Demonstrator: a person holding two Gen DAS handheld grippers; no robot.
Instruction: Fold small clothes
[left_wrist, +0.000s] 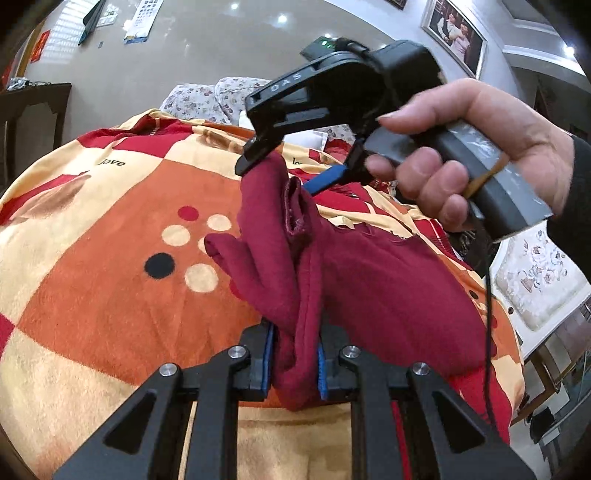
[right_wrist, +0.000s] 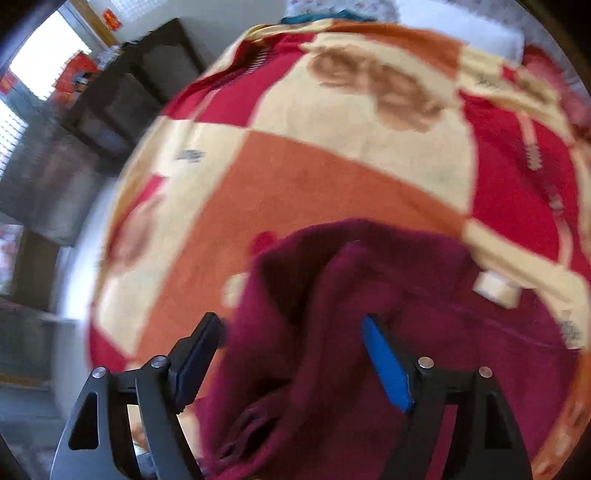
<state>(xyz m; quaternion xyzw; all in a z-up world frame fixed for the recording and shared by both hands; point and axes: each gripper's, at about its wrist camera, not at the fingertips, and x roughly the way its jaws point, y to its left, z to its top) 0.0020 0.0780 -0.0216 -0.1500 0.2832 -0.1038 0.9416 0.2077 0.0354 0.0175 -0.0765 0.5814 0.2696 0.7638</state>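
Observation:
A dark red garment (left_wrist: 369, 280) lies bunched on a patterned orange, cream and red blanket (left_wrist: 110, 280). My left gripper (left_wrist: 295, 365) is shut on a gathered fold of the garment at its near edge. My right gripper (left_wrist: 280, 170), held by a hand (left_wrist: 472, 155), shows in the left wrist view above the garment's far end, its jaws wide apart around the raised cloth. In the blurred right wrist view the right gripper (right_wrist: 291, 332) is open, with the garment (right_wrist: 332, 362) between and below its fingers.
The blanket (right_wrist: 332, 147) covers a bed. Floral pillows (left_wrist: 207, 99) lie at the far end. A dark wooden table (left_wrist: 33, 107) stands at the left and dark furniture (right_wrist: 122, 99) by a window. A cable (left_wrist: 489, 332) hangs from the right gripper.

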